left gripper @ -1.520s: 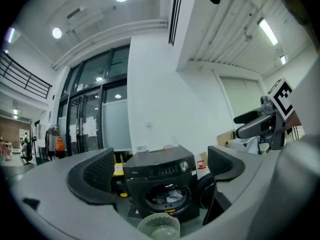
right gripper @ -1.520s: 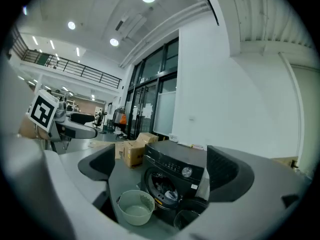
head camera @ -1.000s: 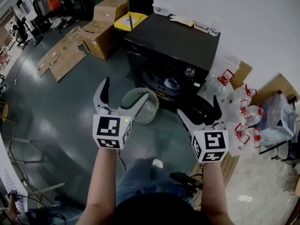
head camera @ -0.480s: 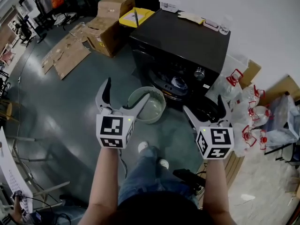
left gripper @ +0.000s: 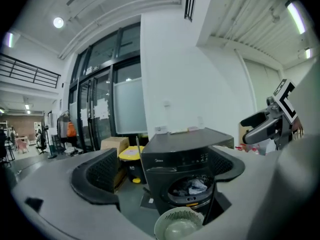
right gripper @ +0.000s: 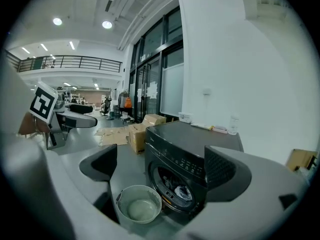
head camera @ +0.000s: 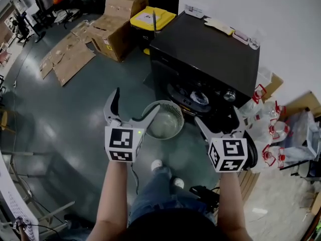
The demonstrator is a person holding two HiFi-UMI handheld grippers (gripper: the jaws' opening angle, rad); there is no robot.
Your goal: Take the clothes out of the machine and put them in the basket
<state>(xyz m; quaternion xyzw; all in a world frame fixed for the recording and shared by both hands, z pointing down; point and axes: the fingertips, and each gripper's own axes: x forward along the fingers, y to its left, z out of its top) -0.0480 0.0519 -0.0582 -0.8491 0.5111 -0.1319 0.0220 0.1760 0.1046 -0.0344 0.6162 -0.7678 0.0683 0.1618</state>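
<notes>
A black front-loading washing machine (head camera: 208, 59) stands against the white wall, its door (head camera: 235, 144) swung open to the right. Clothes (head camera: 196, 98) lie inside the drum, also visible in the left gripper view as clothes (left gripper: 192, 186) and in the right gripper view as clothes (right gripper: 180, 193). A pale green basket (head camera: 163, 120) sits empty on the floor in front of the drum. My left gripper (head camera: 134, 106) is open, held above the basket's left side. Nothing sits between the fingers of my right gripper (head camera: 217, 120), which is open over the machine's door.
Cardboard boxes (head camera: 118, 19) and flattened cardboard (head camera: 67, 59) lie left of the machine. A yellow bin (head camera: 150, 19) stands by its left side. Clear bags with red handles (head camera: 268, 134) pile up at its right. Small items (head camera: 220, 25) rest on the machine's top.
Both grippers stay open and empty. The view has shifted nearer the machine, so machine and basket sit lower and more to the right in the head view.
</notes>
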